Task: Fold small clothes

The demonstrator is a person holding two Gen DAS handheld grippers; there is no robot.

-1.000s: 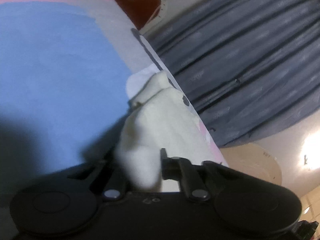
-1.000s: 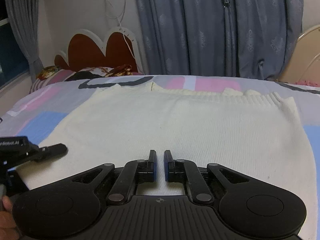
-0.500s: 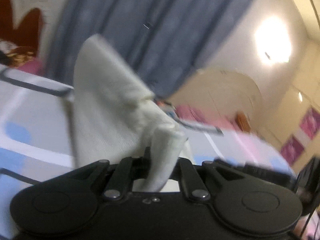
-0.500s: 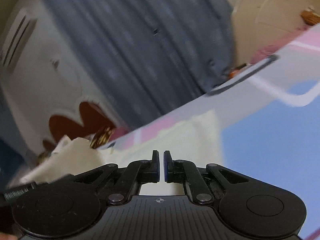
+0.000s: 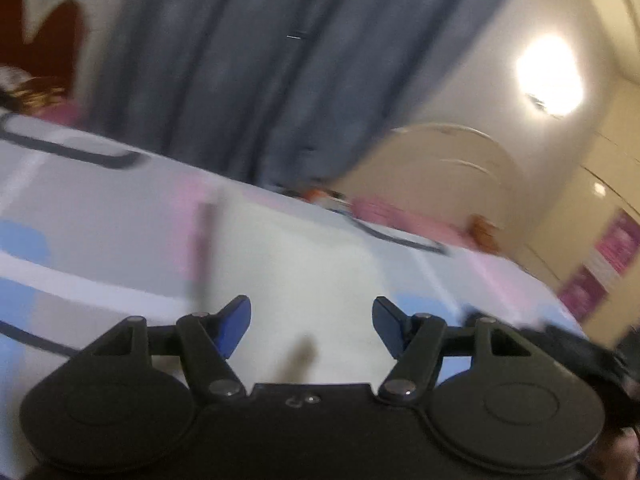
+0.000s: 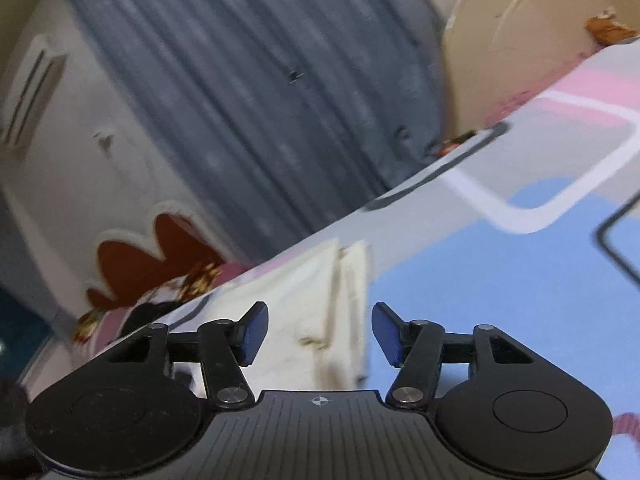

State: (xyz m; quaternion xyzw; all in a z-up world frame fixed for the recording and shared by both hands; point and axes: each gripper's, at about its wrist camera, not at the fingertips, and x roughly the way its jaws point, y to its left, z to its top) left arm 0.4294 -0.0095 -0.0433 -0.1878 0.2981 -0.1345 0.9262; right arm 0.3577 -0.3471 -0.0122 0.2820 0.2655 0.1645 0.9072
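A cream knitted sweater lies folded on the patterned bedspread. In the left wrist view it fills the middle, blurred. My left gripper is open and empty, just above the sweater. In the right wrist view the sweater shows its folded right edge, with two layers. My right gripper is open and empty over that edge. The other gripper shows as a dark blur at the right of the left wrist view.
The bedspread has blue, pink and white patches. Grey-blue curtains hang behind the bed. A brown scalloped headboard and a pillow stand at the left. A cream footboard and a wall lamp are at the right.
My left gripper let go of the sweater fold it had lifted and opened; the sweater now lies flat. My right gripper, shut before, has opened. Both views swung.
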